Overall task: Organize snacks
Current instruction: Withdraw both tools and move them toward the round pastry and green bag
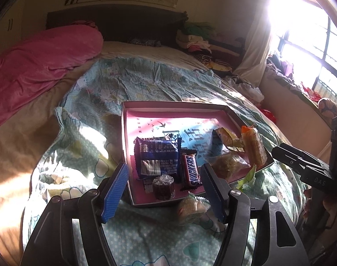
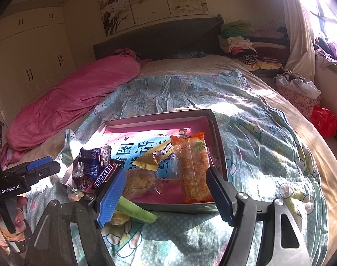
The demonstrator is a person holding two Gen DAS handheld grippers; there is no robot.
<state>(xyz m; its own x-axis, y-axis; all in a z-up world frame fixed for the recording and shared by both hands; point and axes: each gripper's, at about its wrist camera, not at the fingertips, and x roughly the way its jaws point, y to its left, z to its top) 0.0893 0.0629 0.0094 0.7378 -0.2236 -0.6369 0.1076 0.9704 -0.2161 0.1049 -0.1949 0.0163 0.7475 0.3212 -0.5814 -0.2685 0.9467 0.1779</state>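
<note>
Glaring sun washes out box (image 1: 126, 133) floor print; both tongs wide, empty

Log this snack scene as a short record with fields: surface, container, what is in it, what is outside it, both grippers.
surface: bed with patterned quilt
container: shallow pink-lined box, open, on the quilt
in box: blue biscuit pack, Snickers bar, round dark wrapped cake, yellow packet, orange cracker pack, clear-wrapped pastry
outside box: clear-wrapped pale snack and green wrapper at the near edge
left gripper: open, empty
right gripper: open, empty
</note>
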